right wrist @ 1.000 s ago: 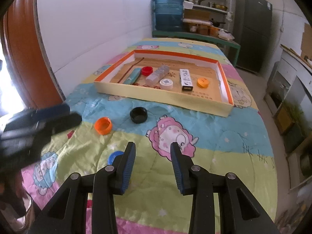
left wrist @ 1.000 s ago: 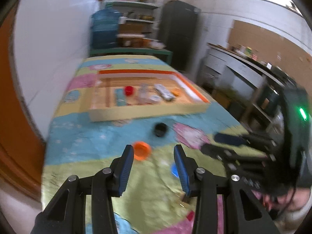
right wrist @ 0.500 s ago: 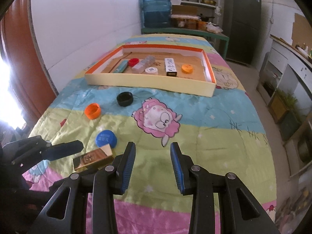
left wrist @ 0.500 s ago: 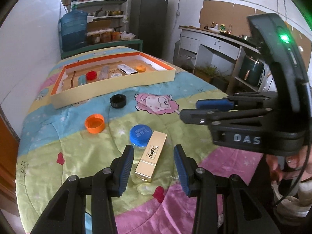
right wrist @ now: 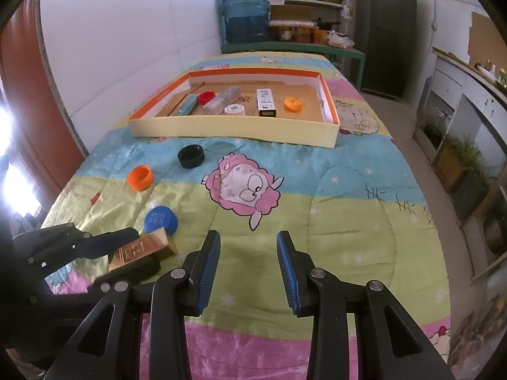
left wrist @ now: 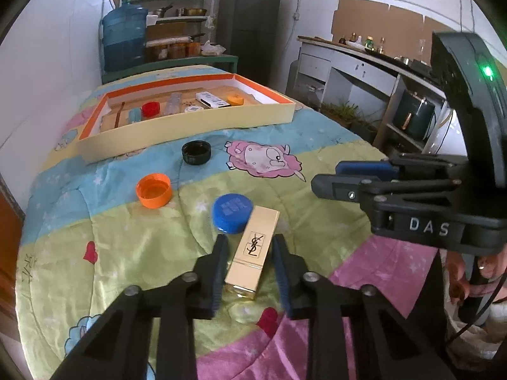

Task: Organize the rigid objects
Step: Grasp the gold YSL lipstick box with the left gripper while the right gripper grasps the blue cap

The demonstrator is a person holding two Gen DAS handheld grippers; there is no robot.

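Task looks partway done, judging by what sits where. The shallow tray, cream walls w/ orange rim, lies at the far end of the bench on the cartoon quilt and already holds 6 or so items: a teal bar at the left, a red cap, a clear plastic bottle lying flat, a white round lid, a white box w/ dark end and an orange cap toward the right; a thin dark stick may also lie at the far left, hard to tell. Still outside, by my count 4 things: a black cap just in front of the tray wall, an orange cap lying open side up nearer, a blue cap, and a gold lipstick case touching the blue cap's edge. The left gripper straddles the gold case near its close end and its jaws are closing; in the left wrist view slim gaps still show between pads and case, so not yet a firm hold. The right gripper hangs over bare quilt w/ jaws part open and nothing between them, near the case but apart. So approx half remains: the case goes next, I'd guess, then the 3 loose caps.
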